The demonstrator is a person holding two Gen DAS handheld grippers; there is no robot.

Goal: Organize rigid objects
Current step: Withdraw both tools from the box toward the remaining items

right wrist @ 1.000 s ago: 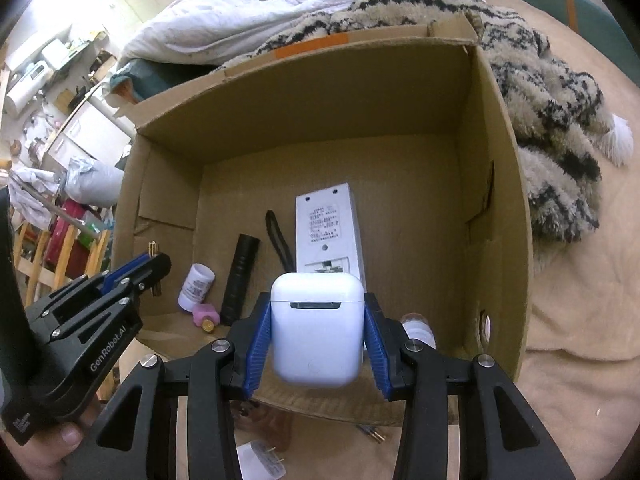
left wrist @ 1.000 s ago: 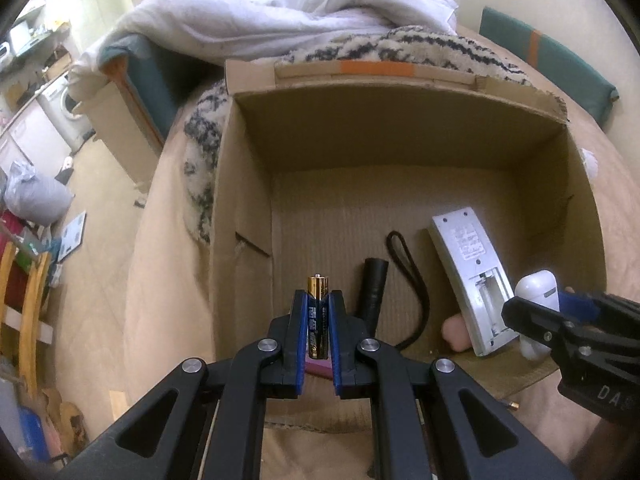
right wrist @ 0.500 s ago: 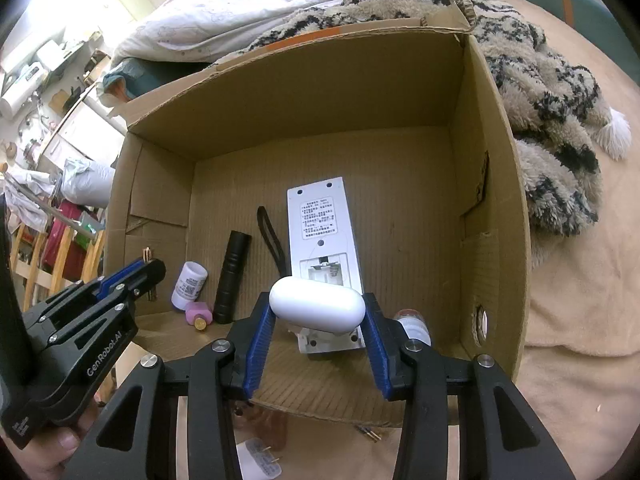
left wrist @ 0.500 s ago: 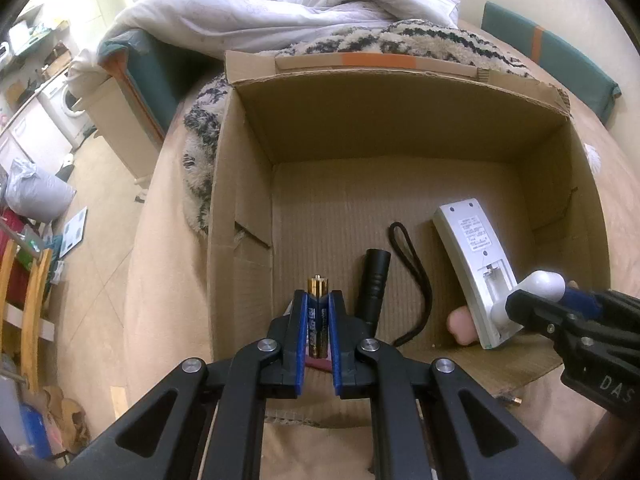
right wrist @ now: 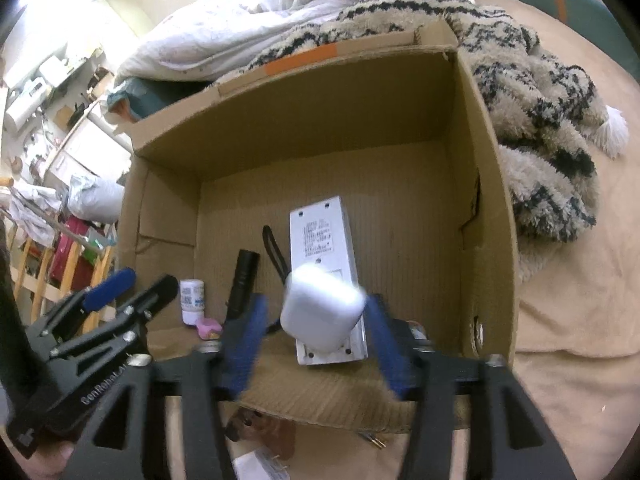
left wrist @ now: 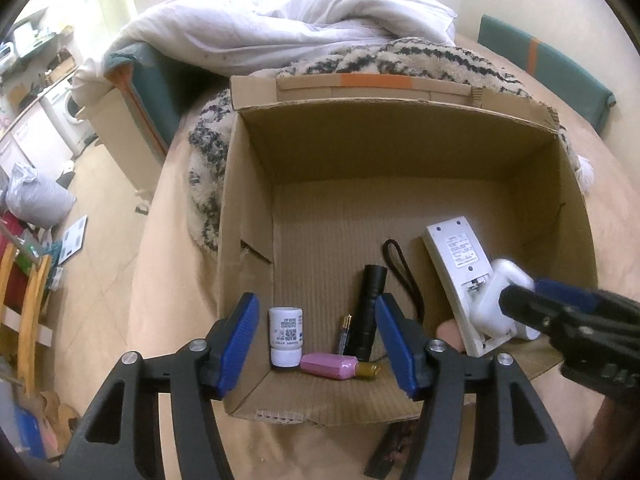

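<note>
An open cardboard box [left wrist: 400, 108] [right wrist: 320, 80] sits on the bed. On its floor lie a black flashlight [left wrist: 370, 312] [right wrist: 244, 280], a white remote [left wrist: 456, 256] [right wrist: 320, 236], a small white bottle [left wrist: 286, 336] [right wrist: 192, 300] and a pink bottle [left wrist: 330, 365]. A battery [left wrist: 345, 328] lies beside the flashlight. My left gripper [left wrist: 316, 344] hangs over the near left corner, its jaws opening with nothing between them. My right gripper [right wrist: 316, 344] is opening too. The white earbud case [right wrist: 320, 308] [left wrist: 500, 300] sits loose between its pads, over the remote's near end.
A fluffy black-and-cream blanket [right wrist: 540, 92] lies behind and to the right of the box, with a white duvet [left wrist: 280, 28] beyond it. A white plug [right wrist: 260, 468] and small gold pins [right wrist: 374, 440] lie on the beige sheet before the box. Floor and furniture are at left.
My left jaws have opened and the battery has dropped into the box beside the flashlight. My right jaws have opened; the earbud case tipped over and is free of the pads.
</note>
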